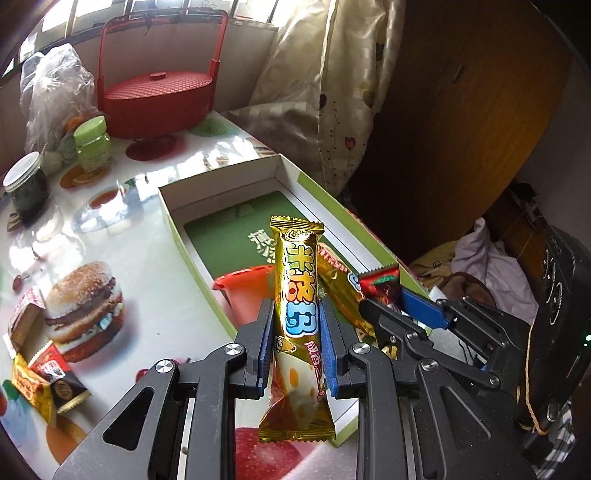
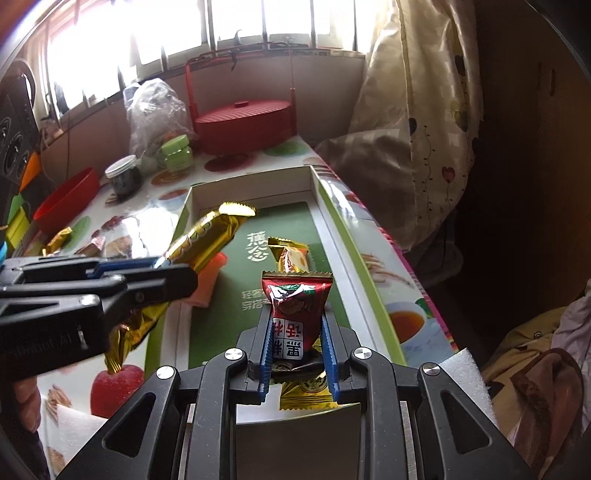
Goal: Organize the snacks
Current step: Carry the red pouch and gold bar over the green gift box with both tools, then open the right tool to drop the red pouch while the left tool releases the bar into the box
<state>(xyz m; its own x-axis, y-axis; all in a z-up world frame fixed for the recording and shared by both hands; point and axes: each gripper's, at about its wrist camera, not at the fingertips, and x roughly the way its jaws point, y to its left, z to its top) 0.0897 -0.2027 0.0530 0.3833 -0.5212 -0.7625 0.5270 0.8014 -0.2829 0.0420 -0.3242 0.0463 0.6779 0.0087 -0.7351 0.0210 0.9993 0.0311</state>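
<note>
Gold snack bar (image 1: 298,295) clenched in left tool (image 1: 297,332), red candy (image 2: 295,314) in right tool (image 2: 297,343), one box (image 2: 332,206).

The left gripper (image 1: 295,325) points away from the camera, its 2 blue-padded fingers (image 1: 265,339) clamped close together on a gold snack bar (image 1: 297,295). The right gripper (image 2: 297,336) sits just to its right, its 2 fingers (image 2: 267,343) pinched on a red snack packet (image 2: 295,306).

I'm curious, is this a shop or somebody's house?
Probably somebody's house: a curtain hangs by a barred window, and jars sit on a food-print table.
</note>
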